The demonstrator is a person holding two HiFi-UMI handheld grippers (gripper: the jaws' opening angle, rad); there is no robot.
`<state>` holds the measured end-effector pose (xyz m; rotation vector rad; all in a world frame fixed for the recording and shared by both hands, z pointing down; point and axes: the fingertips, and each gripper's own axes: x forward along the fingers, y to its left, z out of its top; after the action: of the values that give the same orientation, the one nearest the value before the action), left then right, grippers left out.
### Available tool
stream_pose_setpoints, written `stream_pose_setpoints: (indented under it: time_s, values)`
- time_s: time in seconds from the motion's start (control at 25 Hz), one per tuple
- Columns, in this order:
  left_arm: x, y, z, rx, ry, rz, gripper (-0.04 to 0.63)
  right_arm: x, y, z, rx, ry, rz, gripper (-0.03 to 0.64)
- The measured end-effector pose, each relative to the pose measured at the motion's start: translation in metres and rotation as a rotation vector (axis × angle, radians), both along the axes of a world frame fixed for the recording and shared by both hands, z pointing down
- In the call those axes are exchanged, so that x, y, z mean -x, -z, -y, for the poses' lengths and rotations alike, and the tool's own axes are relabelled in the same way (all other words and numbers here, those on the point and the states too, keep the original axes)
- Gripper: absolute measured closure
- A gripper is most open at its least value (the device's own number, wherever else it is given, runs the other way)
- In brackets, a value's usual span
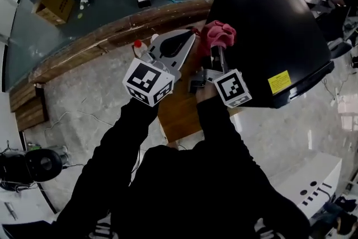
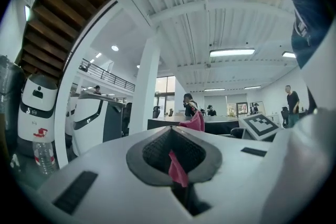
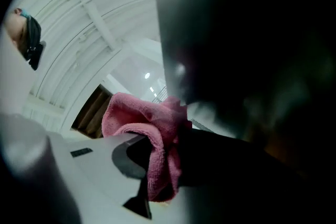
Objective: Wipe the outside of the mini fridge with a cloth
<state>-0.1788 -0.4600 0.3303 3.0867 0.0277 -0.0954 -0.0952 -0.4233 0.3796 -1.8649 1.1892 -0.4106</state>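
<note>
Now my right gripper [image 1: 216,45] clamped the fluffy, bunched pink cloth [image 1: 221,31] against the glossy black mini fridge [image 1: 274,25], while my left gripper [image 1: 187,39] sat closed alongside.

The mini fridge [image 3: 252,34] is a dark blur, cropped at right.

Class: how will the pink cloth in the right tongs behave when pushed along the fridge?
Probably floppy: the pink cloth bunches and droops over the right tongs. Likely light, since a pinch holds it. Its fuzzy pile should drag rather than slip on the glossy black mini fridge.
</note>
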Motion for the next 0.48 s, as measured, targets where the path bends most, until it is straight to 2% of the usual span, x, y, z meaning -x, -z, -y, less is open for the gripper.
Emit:
stream_pose_setpoints:
  time_s: [0.16,0.36,0.48]
  values:
    - [-0.033,-0.008,0.009,-0.011,-0.064,0.041,0.591,-0.028,-0.018,0.004,-0.061,-0.088,0.146,0.518]
    - [-0.055,-0.032,0.008,-0.037,-0.085,0.079,0.591,-0.046,-0.045,0.006,-0.147,-0.080,0.297,0.515]
    - [-0.061,-0.053,0.010,-0.034,-0.094,0.117,0.591,-0.047,-0.070,0.007,-0.131,-0.098,0.392,0.515]
